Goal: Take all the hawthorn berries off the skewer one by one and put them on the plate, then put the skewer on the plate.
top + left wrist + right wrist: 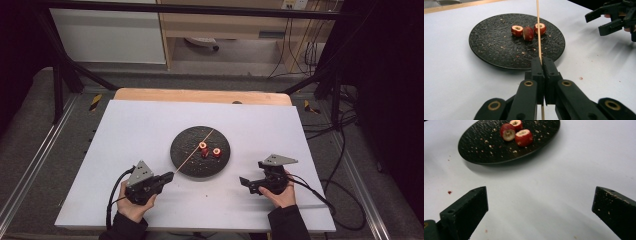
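Observation:
A round black plate lies mid-table and carries three cored red fruit pieces close together. My left gripper sits at the plate's near-left edge, shut on a thin wooden skewer that reaches out over the plate, past the fruit. My right gripper is open on the near-right side of the plate, a little short of it, with nothing between its jaws. It also appears in the left gripper view as the right gripper.
The white table top has a wooden strip along its far edge. Crumbs dot the plate, and red specks lie on the white surface near it. Metal frame legs and cables stand on the floor around the table.

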A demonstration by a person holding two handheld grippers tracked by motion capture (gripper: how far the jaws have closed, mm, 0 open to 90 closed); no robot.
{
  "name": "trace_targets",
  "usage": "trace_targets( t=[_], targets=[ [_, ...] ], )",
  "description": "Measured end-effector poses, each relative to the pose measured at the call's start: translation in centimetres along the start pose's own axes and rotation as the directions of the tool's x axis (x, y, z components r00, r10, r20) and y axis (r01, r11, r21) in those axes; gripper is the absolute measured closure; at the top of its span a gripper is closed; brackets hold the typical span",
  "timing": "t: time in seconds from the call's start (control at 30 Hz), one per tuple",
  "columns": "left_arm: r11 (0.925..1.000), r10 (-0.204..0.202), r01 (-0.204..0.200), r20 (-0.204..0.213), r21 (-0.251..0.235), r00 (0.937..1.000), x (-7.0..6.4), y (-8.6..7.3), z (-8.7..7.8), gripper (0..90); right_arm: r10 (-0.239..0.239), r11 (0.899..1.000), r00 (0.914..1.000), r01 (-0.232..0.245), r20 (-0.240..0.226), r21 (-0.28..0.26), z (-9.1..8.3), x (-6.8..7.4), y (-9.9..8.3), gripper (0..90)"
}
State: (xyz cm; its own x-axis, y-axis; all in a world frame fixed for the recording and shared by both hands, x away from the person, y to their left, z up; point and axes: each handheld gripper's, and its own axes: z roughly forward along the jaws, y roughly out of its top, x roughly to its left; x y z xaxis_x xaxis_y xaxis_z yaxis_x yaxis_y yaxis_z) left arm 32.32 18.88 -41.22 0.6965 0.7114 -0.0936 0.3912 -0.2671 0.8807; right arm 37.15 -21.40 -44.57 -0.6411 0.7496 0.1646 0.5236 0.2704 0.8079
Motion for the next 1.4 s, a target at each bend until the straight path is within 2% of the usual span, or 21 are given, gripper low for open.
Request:
trace_targets(
  t=[0.3, 0.53, 0.7, 0.8, 1.03, 1.17, 1.4],
  targets=[
    [0.9997, -0.014, 0.014, -0.017, 0.019, 0.9998, 0.6, 1.6, 0.6, 88.5, -0.003, 1.0, 0.9997, 0.003, 0.024, 0.019, -0.9, -0.9, -1.0, 0.5],
    [0.9995, -0.018, 0.019, -0.028, 0.027, 0.9994, 1.1, 3.1, 1.5, 88.5, -0.015, 1.0, 0.9997, 0.014, 0.02, 0.025, -1.1, -1.0, -1.2, 0.5],
    [0.9986, -0.037, 0.038, -0.037, 0.036, 0.9987, 1.5, 3.9, 2.5, 88.5, -0.019, 0.999, 0.9998, 0.019, 0.01, 0.025, -1.2, -1.0, -1.3, 0.6],
    [0.998, -0.043, 0.045, -0.042, 0.045, 0.9982, 1.7, 4.1, 3.2, 88.5, -0.018, 0.999, 0.9998, 0.018, -0.002, 0.027, -1.3, -1.0, -1.4, 0.6],
    [0.9962, -0.042, 0.047, -0.075, 0.074, 0.9963, 2.1, 4.7, 4.9, 88.5, -0.019, 1.0, 0.9998, 0.019, 0.003, 0.022, -1.4, -1.1, -1.4, 0.8],
    [0.9947, -0.035, 0.044, -0.097, 0.093, 0.9947, 2.3, 4.6, 6.0, 88.5, -0.019, 1.0, 0.9998, 0.019, 0.001, 0.021, -1.5, -1.2, -1.5, 0.8],
    [0.9914, -0.045, 0.058, -0.113, 0.117, 0.9925, 2.6, 4.4, 7.5, 88.5, -0.019, 1.0, 0.9998, 0.019, -0.001, 0.022, -1.5, -1.1, -1.5, 0.8]
  ],
)
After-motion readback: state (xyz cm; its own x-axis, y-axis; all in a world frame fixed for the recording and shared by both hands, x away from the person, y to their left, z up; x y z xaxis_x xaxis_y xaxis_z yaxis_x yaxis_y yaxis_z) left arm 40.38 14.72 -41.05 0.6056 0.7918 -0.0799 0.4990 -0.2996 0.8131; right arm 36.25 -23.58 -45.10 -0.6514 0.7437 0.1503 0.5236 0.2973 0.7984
